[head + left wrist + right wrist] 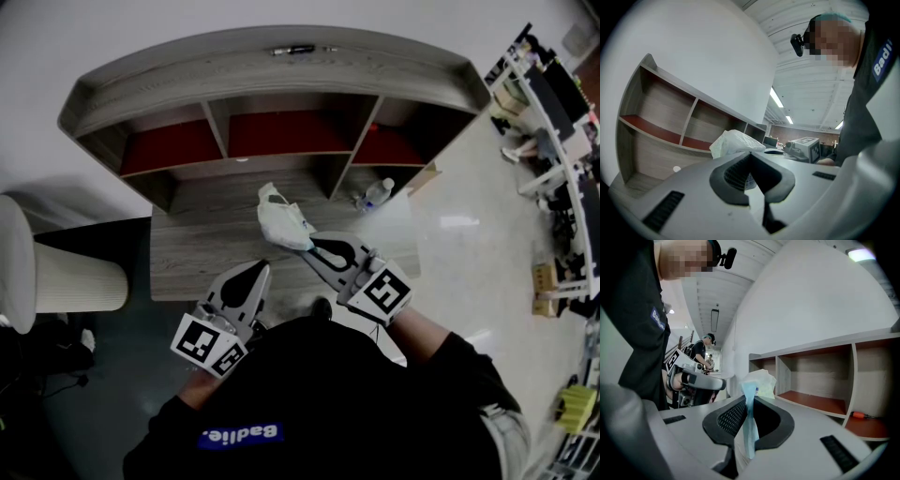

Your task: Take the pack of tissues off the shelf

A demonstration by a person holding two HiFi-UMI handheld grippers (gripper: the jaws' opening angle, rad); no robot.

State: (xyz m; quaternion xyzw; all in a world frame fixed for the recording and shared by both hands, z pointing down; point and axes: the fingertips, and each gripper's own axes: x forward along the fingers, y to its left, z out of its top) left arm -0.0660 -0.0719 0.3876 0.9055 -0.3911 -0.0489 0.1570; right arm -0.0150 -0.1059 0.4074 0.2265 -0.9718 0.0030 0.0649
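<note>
Grey wood desk [202, 255] below a cubby shelf [281, 70] with red boards; white wall behind.

- Pack [281, 223] is out of the cubbies, just ahead of the right gripper [309, 246] and over the desk. No view settles whether its underside touches the desk.
- Right jaws are closed on a thin blue-white flap of wrapper, seen edge-on between the pads. The pack's bulk sits beyond the jaw tips, clear of them.
- Left gripper [263, 271] has its jaws together on nothing. The pack is ahead of it and apart.

Handling, as a judgement:
- Light, soft, crushes easily.
- The film looks thin and slick.
- With a flap pinch the pack can swing, and the film may slip or tear.
- A surer hold is across the body just past the flap, squeezed gently.
</note>
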